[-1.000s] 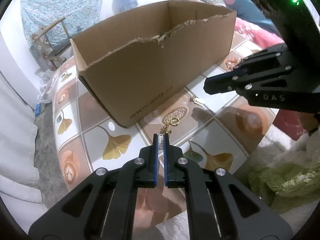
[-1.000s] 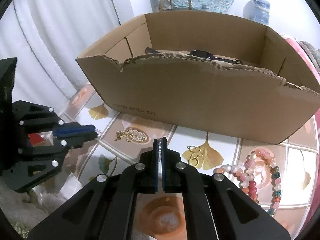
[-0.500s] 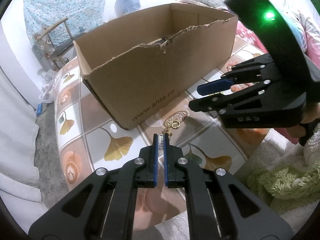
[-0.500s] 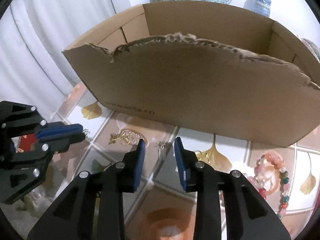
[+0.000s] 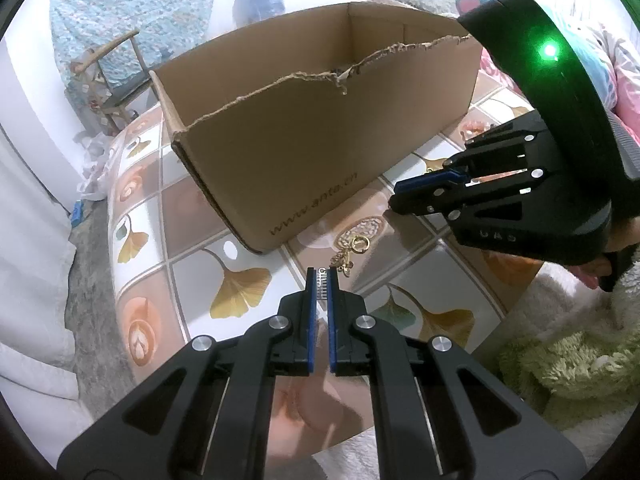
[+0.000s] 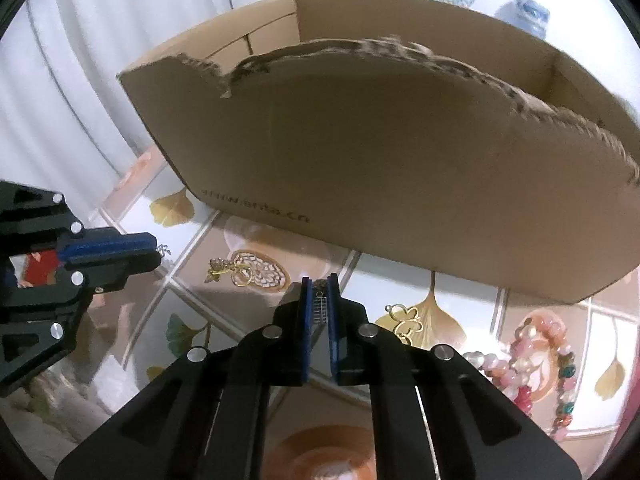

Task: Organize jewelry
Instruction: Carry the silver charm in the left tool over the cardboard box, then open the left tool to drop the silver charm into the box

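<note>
My left gripper (image 5: 321, 280) is shut on a small silver comb-like clip (image 5: 320, 285), held just above the tiled table (image 5: 240, 248). My right gripper (image 6: 319, 292) is closed around a second silver clip (image 6: 319, 307) low over the table, in front of the cardboard box (image 6: 380, 168). A gold charm with a ring (image 5: 352, 250) lies on the tiles between the two grippers; it also shows in the right wrist view (image 6: 230, 270). The box (image 5: 320, 128) stands open-topped with a torn front edge.
A gold openwork charm (image 6: 406, 318) and a pile of pink, white and teal bead bracelets (image 6: 536, 364) lie on the tiles at the right. A green fluffy cloth (image 5: 568, 364) lies beyond the table edge. A chair (image 5: 116, 76) stands behind the box.
My right gripper opened, dropped down to the table in front of the box, and closed around the second silver clip. My left gripper kept its clip and stayed almost still.
</note>
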### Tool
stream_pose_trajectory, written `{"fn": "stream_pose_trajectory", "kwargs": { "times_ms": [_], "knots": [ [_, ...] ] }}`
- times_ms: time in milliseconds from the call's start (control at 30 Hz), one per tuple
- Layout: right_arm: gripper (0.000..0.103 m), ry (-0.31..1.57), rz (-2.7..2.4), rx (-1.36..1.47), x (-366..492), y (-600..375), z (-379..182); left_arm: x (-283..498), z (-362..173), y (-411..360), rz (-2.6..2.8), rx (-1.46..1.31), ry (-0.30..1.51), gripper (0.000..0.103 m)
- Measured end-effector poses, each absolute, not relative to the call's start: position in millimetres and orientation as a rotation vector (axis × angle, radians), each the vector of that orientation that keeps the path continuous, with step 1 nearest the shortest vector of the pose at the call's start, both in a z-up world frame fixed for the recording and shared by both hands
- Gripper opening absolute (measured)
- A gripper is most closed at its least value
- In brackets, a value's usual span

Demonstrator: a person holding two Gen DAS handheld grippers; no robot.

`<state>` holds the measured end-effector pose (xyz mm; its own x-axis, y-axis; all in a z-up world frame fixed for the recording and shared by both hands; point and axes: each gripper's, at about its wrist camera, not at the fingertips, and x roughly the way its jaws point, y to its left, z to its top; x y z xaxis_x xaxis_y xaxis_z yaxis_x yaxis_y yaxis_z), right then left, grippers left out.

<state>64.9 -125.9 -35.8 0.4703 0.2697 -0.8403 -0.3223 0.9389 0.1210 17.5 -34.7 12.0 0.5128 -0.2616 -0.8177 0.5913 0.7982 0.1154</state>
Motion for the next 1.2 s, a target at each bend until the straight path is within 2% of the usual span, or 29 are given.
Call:
{"fn": "stream_pose_trajectory", "kwargs": {
  "times_ms": [267, 500, 767, 867, 1000, 1200],
  "knots": [
    [0.001, 0.970, 0.372, -0.061, 48.7, -145.8, -7.1, 12.5, 21.8, -31.0, -0.516, 0.402, 0.855, 0.004],
    [0.001, 0.873, 0.393, -0.025, 27.7, -166.2, 40.3, 5.4, 46.2, -36.0, -0.511, 0.411, 0.771, 0.004],
    [0.001, 0.632, 0.454, -0.031, 39.3, -181.8, 135.1, 26.5, 111.3, -44.4, -0.526, 0.408, 0.555, 0.004],
    [0.001, 0.616, 0.480, -0.028, 66.6, -181.3, 145.9, 50.3, 132.9, -50.5, -0.542, 0.385, 0.508, 0.004],
    [0.001, 0.743, 0.518, 0.029, 133.9, -194.4, 138.4, 89.5, 133.7, -66.2, -0.575, 0.424, 0.542, 0.004],
    [0.001, 1.130, 0.536, 0.185, 225.1, -205.4, 76.4, 169.7, 94.9, -90.7, -0.613, 0.463, 0.810, 0.004]
  ]
}}
